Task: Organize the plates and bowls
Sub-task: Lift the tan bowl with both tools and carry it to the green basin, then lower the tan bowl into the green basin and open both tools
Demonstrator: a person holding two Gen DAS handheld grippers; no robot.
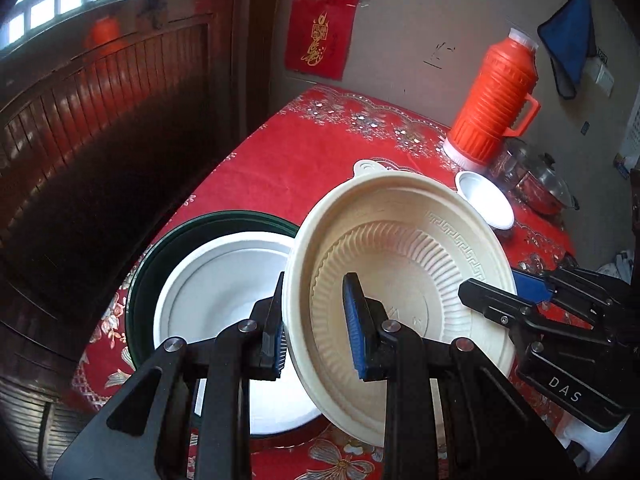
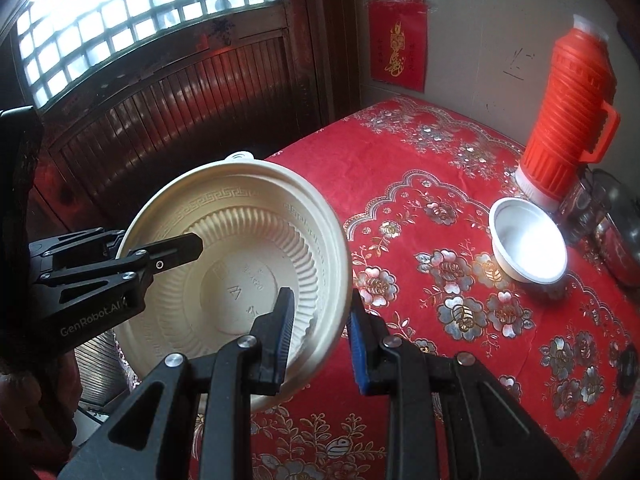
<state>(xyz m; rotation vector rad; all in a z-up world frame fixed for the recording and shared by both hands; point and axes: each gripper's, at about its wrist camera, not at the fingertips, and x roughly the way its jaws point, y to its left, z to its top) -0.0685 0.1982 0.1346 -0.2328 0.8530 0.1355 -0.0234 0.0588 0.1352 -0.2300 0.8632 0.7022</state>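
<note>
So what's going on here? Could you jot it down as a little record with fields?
held item: cream ribbed bowl, tilted, lifted above the table
left gripper: shut on the bowl's rim
right gripper: shut on the opposite rim
beneath, left: white bowl nested in a dark green bowl
further back: small white bowl, orange thermos
surface: red floral tablecloth

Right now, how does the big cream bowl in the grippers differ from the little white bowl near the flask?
The cream bowl is much larger, ribbed inside, tilted and held off the table by both grippers; the small white bowl is smooth, upright and rests on the red tablecloth. Both are round and empty.
</note>
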